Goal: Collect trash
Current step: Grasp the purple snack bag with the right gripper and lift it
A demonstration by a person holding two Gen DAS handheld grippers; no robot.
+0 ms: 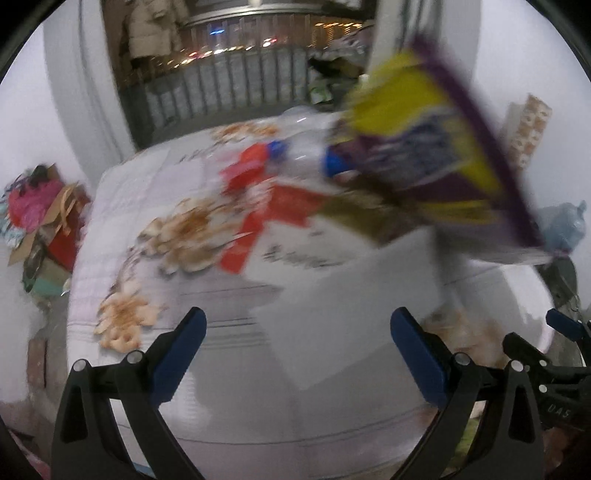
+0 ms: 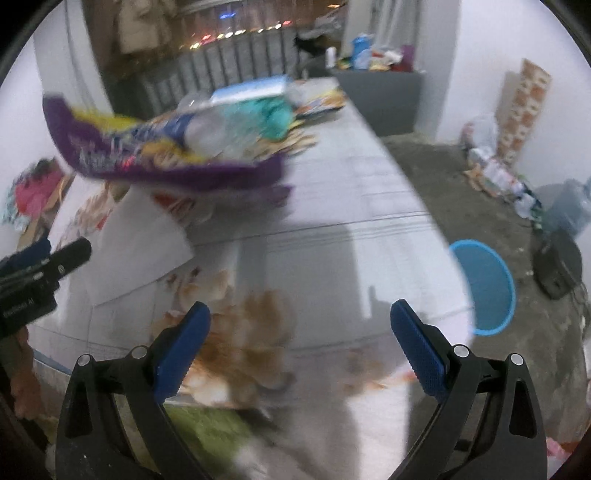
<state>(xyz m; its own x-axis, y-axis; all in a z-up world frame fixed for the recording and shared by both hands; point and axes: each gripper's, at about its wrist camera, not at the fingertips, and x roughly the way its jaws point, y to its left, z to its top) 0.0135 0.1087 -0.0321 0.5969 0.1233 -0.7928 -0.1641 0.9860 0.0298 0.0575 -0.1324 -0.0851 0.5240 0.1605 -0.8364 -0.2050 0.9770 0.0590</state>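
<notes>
Blue pads stand wide apart on both tools: the left gripper is spread open with nothing between its fingers, and the right gripper is just as wide and just as empty. Both hang over the near end of a long surface covered by a white cloth printed with tan flowers.

Under the left gripper lies a plain white sheet on the cloth. Off to the right of the surface, down on the rough grey floor, sits a round blue basin, close beside the surface's edge.

Further in, a purple and yellow snack bag shows badly blurred between the two cameras; I cannot tell whether it rests on the pile or is in the air above it. Neither gripper touches it. Behind and below it the rest of the trash is heaped mid-surface: red wrappers, a clear plastic bottle with a blue cap, something teal and a flat blue and white packet.

Beyond the far end stands a dark grey cabinet crowded with bottles and packets. A pale coat hangs by a dark window, with street lights outside. Along the left wall a pile of bright bags and boxes lies on the floor.
</notes>
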